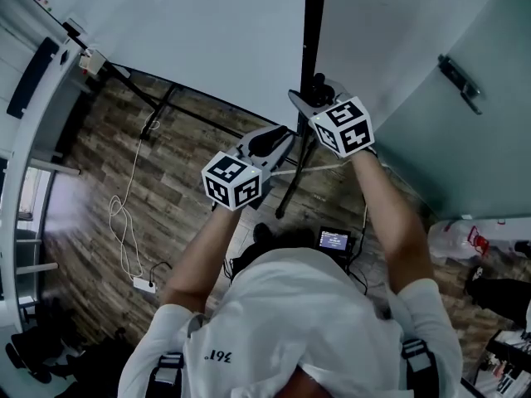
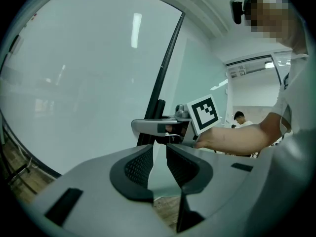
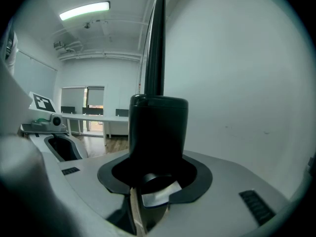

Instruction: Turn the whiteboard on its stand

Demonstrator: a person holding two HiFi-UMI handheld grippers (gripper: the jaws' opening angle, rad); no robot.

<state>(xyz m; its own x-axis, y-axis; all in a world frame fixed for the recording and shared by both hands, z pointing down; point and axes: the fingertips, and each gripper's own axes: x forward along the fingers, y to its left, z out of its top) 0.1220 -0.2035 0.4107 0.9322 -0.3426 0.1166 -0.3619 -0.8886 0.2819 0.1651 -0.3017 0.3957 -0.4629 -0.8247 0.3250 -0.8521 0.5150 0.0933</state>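
**Right gripper [image 1: 314, 96] clamps lone knob [image 3: 158, 127] at whiteboard [image 1: 207, 31] edge**

A person works two grey, smooth-shelled tools at a single whiteboard. Its glossy white face sits in a thin black frame, carried on a black metal stand [image 1: 178, 110] over wood-plank flooring [image 1: 91, 181]. The right gripper's jaws are closed round the one matte black cylindrical knob on the post at the board's edge. The left gripper [image 2: 159, 152] hangs nearby, its two ribbed black pads apart with nothing between them. Each gripper carries one black-and-white marker cube [image 1: 232, 179]. One white cable [image 1: 124, 222] loops across the planks.
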